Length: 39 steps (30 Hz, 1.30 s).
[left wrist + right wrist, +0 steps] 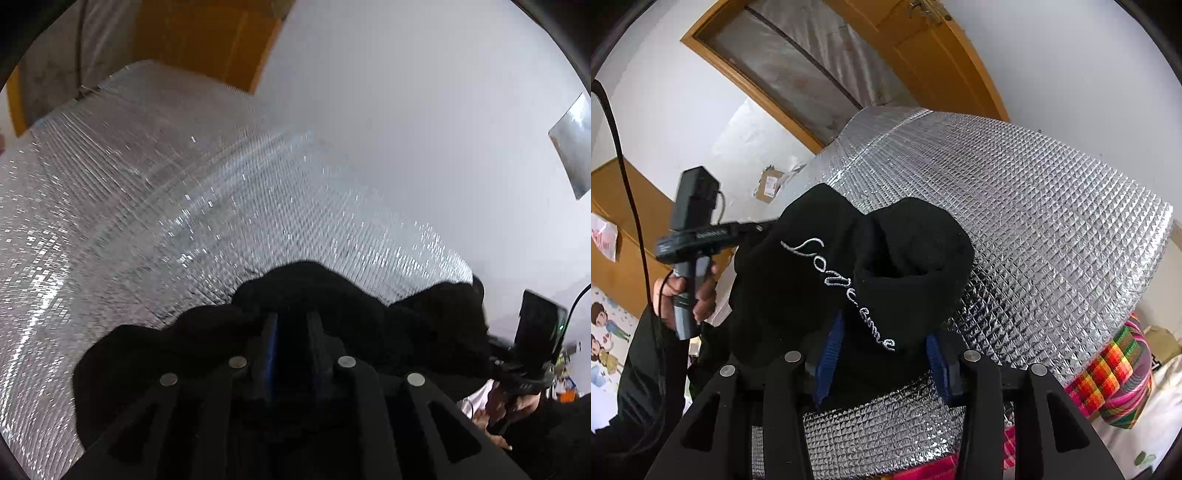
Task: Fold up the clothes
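Currently the left gripper and right gripper each pinch an edge of the black garment, holding it lifted and bunched above the silver foil mat, presumably so it can be spread for folding.

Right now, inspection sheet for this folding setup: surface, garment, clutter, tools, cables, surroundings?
Surface: silver quilted foil mat, bare where visible.
Job's things: black garment with silver script, lifted above the mat, bunched between both tools.
Clutter: striped multicolour cloth at the mat's edge; cardboard scrap behind.
Grippers: left tool shut on fabric; right tool around fabric, closure unclear.
Cables: black cable hanging beside the left hand.
Surroundings: white wall, wooden door frame.
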Tool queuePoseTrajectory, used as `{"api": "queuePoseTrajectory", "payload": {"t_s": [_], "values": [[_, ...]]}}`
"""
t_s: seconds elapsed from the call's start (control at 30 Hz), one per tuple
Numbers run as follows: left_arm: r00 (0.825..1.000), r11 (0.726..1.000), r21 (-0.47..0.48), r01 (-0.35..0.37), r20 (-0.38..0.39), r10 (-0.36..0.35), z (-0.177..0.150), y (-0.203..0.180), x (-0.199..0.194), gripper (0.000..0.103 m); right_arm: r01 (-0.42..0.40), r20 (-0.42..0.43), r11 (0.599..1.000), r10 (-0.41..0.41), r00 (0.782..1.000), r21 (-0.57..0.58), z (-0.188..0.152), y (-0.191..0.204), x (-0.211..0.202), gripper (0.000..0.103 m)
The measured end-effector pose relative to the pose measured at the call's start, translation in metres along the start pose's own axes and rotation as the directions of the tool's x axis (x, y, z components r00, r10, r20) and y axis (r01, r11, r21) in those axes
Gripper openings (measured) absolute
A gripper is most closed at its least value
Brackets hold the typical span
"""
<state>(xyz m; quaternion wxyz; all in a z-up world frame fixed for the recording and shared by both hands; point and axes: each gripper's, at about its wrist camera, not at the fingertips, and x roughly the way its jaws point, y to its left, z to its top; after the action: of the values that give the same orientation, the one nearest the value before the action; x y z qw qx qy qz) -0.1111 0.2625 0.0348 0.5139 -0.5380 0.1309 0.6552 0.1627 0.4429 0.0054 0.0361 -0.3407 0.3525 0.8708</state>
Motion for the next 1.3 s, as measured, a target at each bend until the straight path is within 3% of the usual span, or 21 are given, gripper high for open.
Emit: {"api": "queuePoseTrajectory", "payload": {"t_s": [0.23,0.4,0.5,0.6,0.7,0.87,1.1,1.2,1.3], "values": [[0.995,0.993,-0.081,0.091,-0.023,-0.093,-0.007,0.011,0.018,0.019,0.039,0.000,0.999,-0.039,0.999,0.005,0.000,0.005,-0.002,0.042],[0.999,0.998,-0.056,0.043,0.003,-0.043,-0.016,0.003,0.013,0.017,0.067,0.002,0.998,-0.067,0.998,0.015,0.001,0.006,-0.002,0.018],[0.999,0.999,-0.040,0.008,0.036,-0.007,-0.024,-0.001,0.006,0.003,0.069,0.011,0.998,-0.070,0.998,0.012,0.002,0.008,-0.001,0.016],[0.995,0.998,-0.060,-0.028,0.091,0.034,-0.030,0.000,-0.014,0.002,0.070,0.034,0.998,-0.070,0.997,-0.005,0.011,0.015,-0.003,0.015],[0.978,0.995,-0.085,-0.060,0.196,0.076,-0.037,-0.001,-0.049,0.001,0.074,0.077,0.996,-0.071,0.995,-0.045,0.025,0.021,-0.011,0.014],[0.911,0.986,-0.151,-0.064,0.395,0.119,-0.044,-0.002,-0.127,0.001,0.051,0.168,0.989,-0.027,0.985,-0.135,0.071,0.053,-0.023,0.013],[0.775,0.985,-0.162,-0.059,0.614,0.148,-0.055,-0.024,-0.227,0.001,0.005,0.296,0.961,0.081,0.952,-0.278,0.120,0.111,-0.060,0.013],[0.719,0.988,-0.143,-0.065,0.680,0.146,-0.063,-0.042,-0.263,0.001,-0.001,0.323,0.947,0.110,0.940,-0.322,0.141,0.131,-0.073,0.013],[0.665,0.989,-0.125,-0.076,0.733,0.144,-0.068,-0.063,-0.291,0.001,0.019,0.380,0.926,0.136,0.915,-0.377,0.170,0.157,-0.093,0.013]]}}
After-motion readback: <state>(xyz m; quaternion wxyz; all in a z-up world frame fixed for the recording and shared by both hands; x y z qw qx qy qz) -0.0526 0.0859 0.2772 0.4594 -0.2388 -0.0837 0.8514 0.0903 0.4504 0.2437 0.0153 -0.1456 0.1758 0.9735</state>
